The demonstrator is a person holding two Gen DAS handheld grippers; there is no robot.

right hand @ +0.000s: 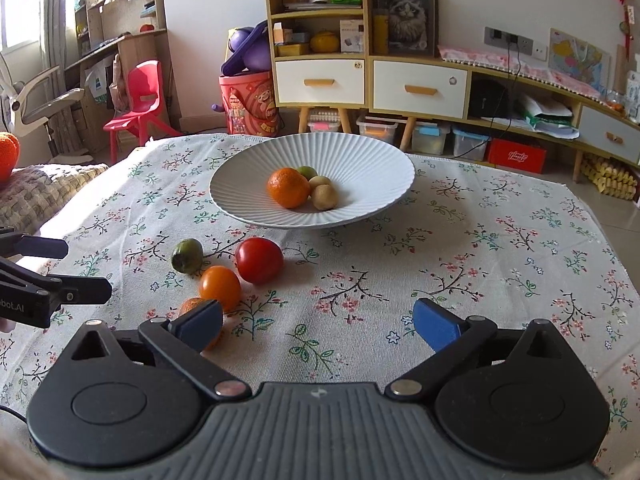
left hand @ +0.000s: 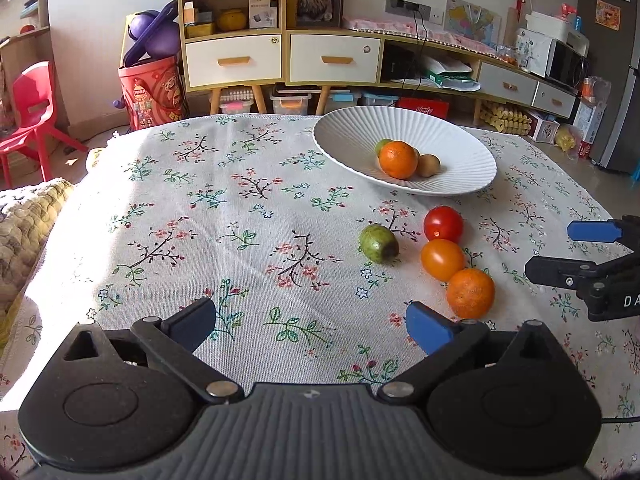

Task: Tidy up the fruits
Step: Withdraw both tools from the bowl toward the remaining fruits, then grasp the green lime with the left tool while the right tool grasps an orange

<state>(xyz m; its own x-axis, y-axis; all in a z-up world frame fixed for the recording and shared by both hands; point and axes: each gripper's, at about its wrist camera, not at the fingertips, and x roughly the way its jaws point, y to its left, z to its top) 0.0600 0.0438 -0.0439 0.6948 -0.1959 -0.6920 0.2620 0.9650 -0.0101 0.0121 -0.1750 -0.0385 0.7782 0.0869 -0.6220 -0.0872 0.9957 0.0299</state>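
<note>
Nearest us, the left gripper [left hand: 312, 322] hangs low over the cloth [left hand: 240, 216] with its jaws spread wide and nothing between them; the right gripper [right hand: 318, 320] is likewise spread and empty. Going left to right on the cloth, four fruits lie loose near us: a green fruit [left hand: 378, 244], then a red tomato [left hand: 443, 224], an orange tomato [left hand: 442, 259] touching it, and a mandarin [left hand: 470, 293] touching that, nearest the left gripper's right finger. Farther off, to the right, the bowl [left hand: 344, 136] already holds a mandarin [left hand: 398, 159], a green fruit behind it and brown kiwis beside it. We judge the sorting partly done, with the step in hand being the reach for the next loose fruit. The next move calls for centring open jaws around one fruit, probably the near mandarin, without nudging the touching tomato, which would roll. The right view shows two kiwis [right hand: 325, 196] in the bowl where the left view plainly shows one; it also hides most of the loose mandarin behind its own left finger.
</note>
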